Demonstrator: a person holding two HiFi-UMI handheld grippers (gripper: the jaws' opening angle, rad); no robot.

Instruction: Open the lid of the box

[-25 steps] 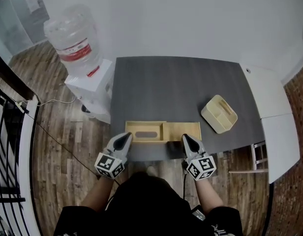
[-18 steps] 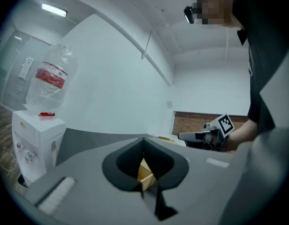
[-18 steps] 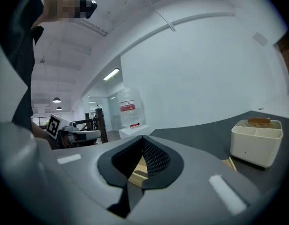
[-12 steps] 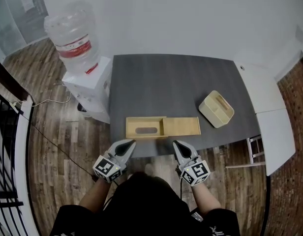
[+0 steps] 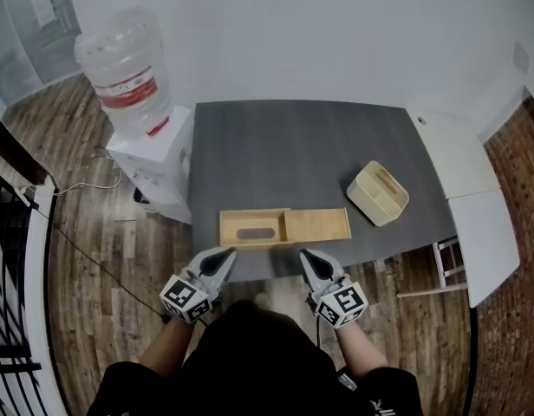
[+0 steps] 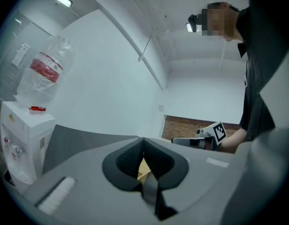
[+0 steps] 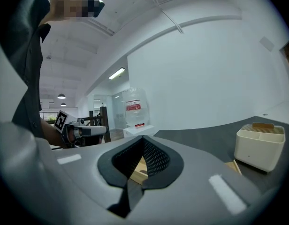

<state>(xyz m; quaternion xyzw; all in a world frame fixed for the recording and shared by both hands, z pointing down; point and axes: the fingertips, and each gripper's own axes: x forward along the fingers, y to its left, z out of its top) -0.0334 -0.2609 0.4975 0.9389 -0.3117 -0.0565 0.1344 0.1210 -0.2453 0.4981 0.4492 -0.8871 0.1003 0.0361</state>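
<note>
A long flat wooden box lies near the front edge of the dark grey table. Its sliding lid, with an oval slot, sits over the left part, and the right part shows bare wood. My left gripper is shut and empty, just off the table's front edge, short of the box's left end. My right gripper is also shut and empty, in front of the box's right half. Through each gripper's closed jaws only a sliver of the box shows.
A cream open-topped container stands on the table to the right of the box. A white water dispenser with a large bottle stands off the table's left side. A white side table adjoins the right end.
Both grippers have drawn back from the box ends to just off the table's front edge. The right gripper shifted left. The box lies where it was.
</note>
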